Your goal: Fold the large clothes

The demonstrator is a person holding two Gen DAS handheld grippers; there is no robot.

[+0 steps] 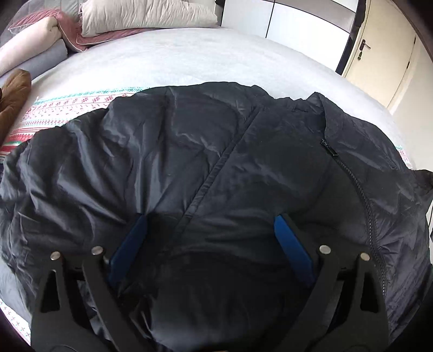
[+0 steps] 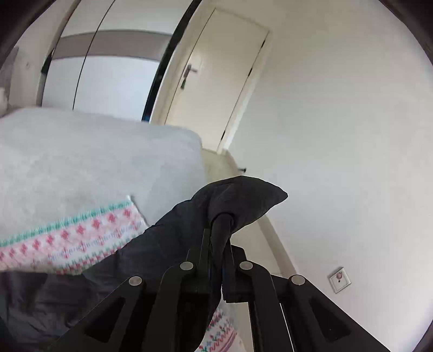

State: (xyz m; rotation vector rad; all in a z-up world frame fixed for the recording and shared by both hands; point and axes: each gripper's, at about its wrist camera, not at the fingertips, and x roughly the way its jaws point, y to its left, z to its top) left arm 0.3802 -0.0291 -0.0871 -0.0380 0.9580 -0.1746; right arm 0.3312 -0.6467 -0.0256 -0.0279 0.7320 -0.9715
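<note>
A large black padded jacket [image 1: 205,168] lies spread on the bed, with its zipper [image 1: 360,189] running down the right side. My left gripper [image 1: 211,219] is open, its blue pads [image 1: 292,246] wide apart, and it hovers low over the near part of the jacket. My right gripper [image 2: 220,224] is shut on a bunched corner of the jacket [image 2: 243,197] and holds it lifted off the bed's right edge. The rest of the jacket trails down to the left in the right wrist view [image 2: 135,260].
The bed [image 1: 189,62] has a grey cover and a patterned pink and green blanket [image 1: 67,103] under the jacket. Pillows and rolled bedding [image 1: 140,16] lie at the far end, and a brown garment [image 1: 13,92] at the left. A wall, door [image 2: 216,81] and wardrobe stand to the right.
</note>
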